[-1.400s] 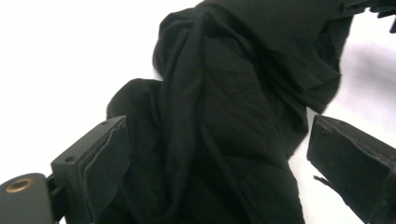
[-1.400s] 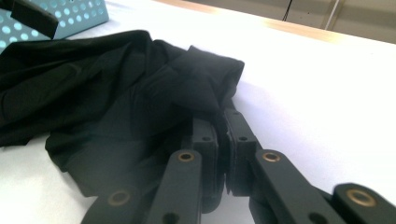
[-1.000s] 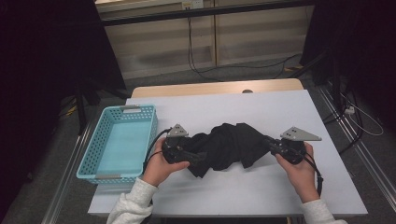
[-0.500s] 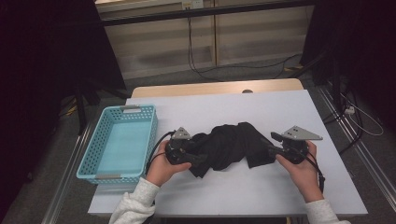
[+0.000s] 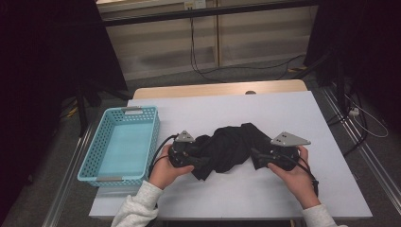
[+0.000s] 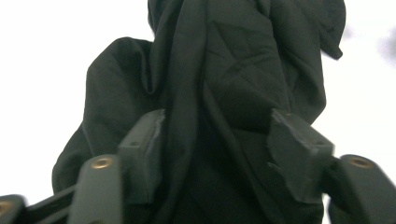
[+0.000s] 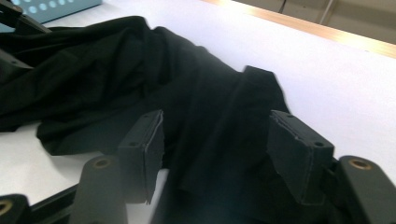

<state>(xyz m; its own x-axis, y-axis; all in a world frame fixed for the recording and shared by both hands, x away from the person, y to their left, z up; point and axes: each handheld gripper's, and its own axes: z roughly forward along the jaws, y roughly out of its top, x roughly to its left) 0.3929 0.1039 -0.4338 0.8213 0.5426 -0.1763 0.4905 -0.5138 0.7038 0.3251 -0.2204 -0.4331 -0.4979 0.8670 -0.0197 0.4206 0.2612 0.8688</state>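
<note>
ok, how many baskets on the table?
1: a light blue perforated plastic basket at the left edge of the white table, left of the crumpled black cloth.

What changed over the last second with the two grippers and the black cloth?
The right gripper has just been opening: its fingers now stand apart with a fold of the black cloth loose between them, so it has let go. The left gripper has just been closing around the cloth's other end, though a firm pinch can't be confirmed. The cloth bunched slightly. The blue basket and the table stayed put.
</note>
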